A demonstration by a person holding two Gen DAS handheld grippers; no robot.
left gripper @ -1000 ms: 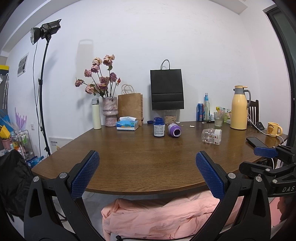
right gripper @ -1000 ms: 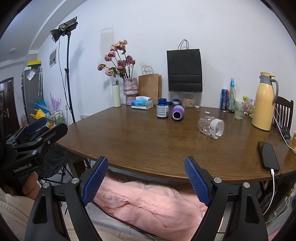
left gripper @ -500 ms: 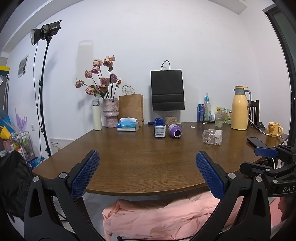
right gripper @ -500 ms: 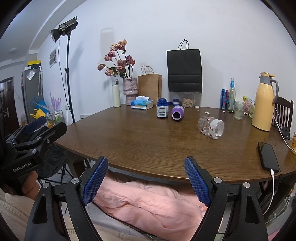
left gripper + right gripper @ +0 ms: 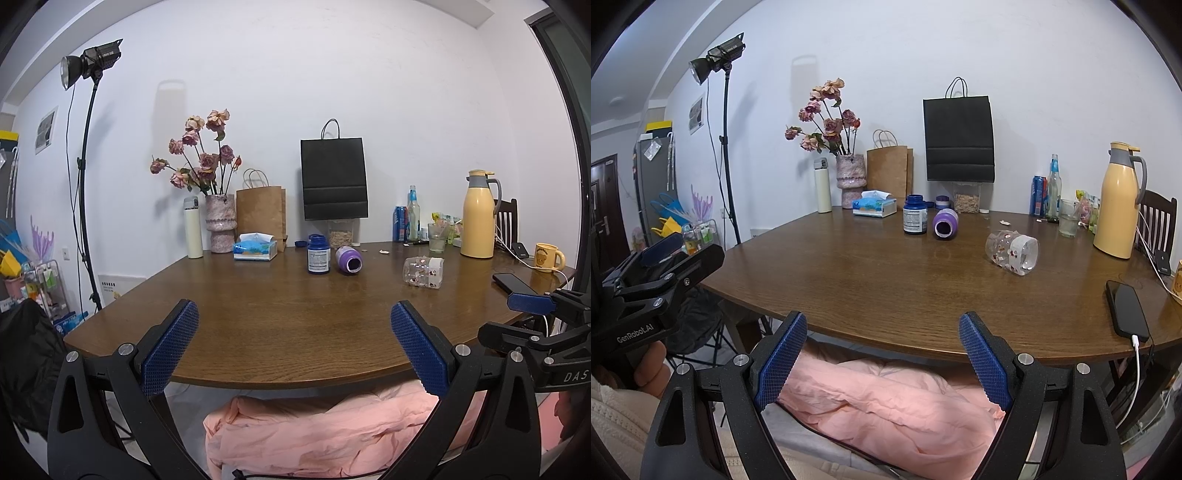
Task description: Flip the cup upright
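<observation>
A clear glass cup (image 5: 1012, 252) with small red prints and a white band lies on its side on the brown table (image 5: 886, 280), right of centre, mouth toward the front right. It also shows in the left wrist view (image 5: 423, 271). A purple cup (image 5: 945, 223) lies on its side further back, mouth toward me; it also shows in the left wrist view (image 5: 348, 259). My left gripper (image 5: 293, 345) is open and empty at the table's front edge. My right gripper (image 5: 882, 356) is open and empty, just off the front edge, well short of both cups.
A blue pill bottle (image 5: 915, 214) stands beside the purple cup. A tissue box (image 5: 874, 208), flower vase (image 5: 851, 181), paper bags, bottles, a glass and a yellow thermos jug (image 5: 1115, 206) line the back and right. A phone (image 5: 1127, 310) on a cable lies at the right edge.
The left wrist view has shifted slightly, with the table objects a touch lower and to the right. The right gripper and the cups have not moved.
</observation>
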